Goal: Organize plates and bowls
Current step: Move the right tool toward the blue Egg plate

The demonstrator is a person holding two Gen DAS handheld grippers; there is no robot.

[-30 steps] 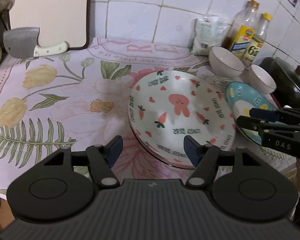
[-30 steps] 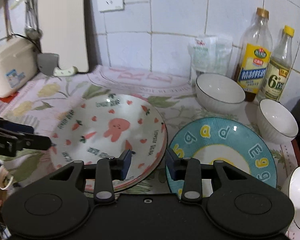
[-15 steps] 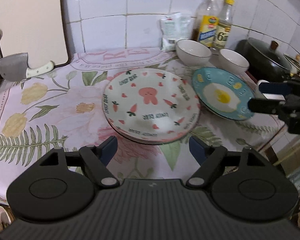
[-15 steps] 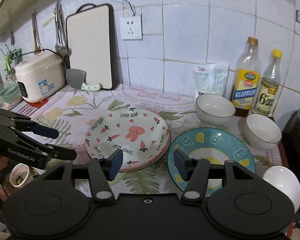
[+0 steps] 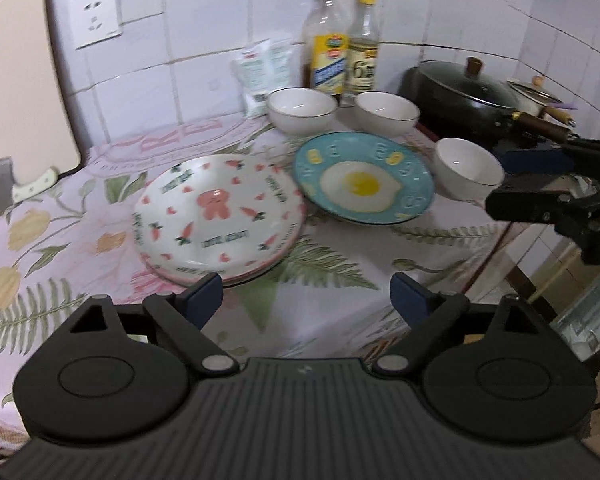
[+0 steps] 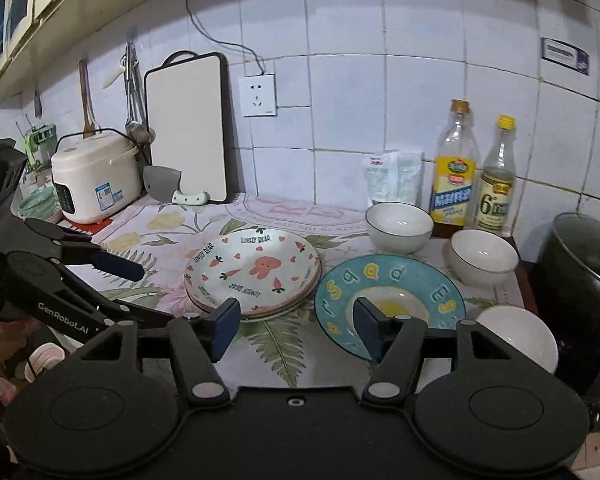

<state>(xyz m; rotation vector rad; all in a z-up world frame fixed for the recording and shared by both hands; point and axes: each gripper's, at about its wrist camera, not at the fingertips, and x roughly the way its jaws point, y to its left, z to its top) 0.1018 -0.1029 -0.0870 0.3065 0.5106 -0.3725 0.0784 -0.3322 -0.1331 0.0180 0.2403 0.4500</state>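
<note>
White ceramic rabbit-print plate (image 6: 252, 270) tops a short plate stack on the floral tablecloth (image 5: 60, 216). Teal fried-egg plate (image 5: 364, 178) sits just right of the stack. Three white bowls (image 5: 302, 110) ring the teal plate's far and right side. Left gripper (image 5: 306, 294) and right gripper (image 6: 296, 318) hover near the counter edge, jaws spread and just widened, nothing between them.

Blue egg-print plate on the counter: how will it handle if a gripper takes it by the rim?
The round blue glazed plate with the fried-egg print looks like ceramic: probably rigid, fairly heavy, and breakable if dropped. Its glossy surface suggests the pads may slip. It lies flat and shallow on the floral tablecloth, so a push would likely slide it rather than tip it.
</note>
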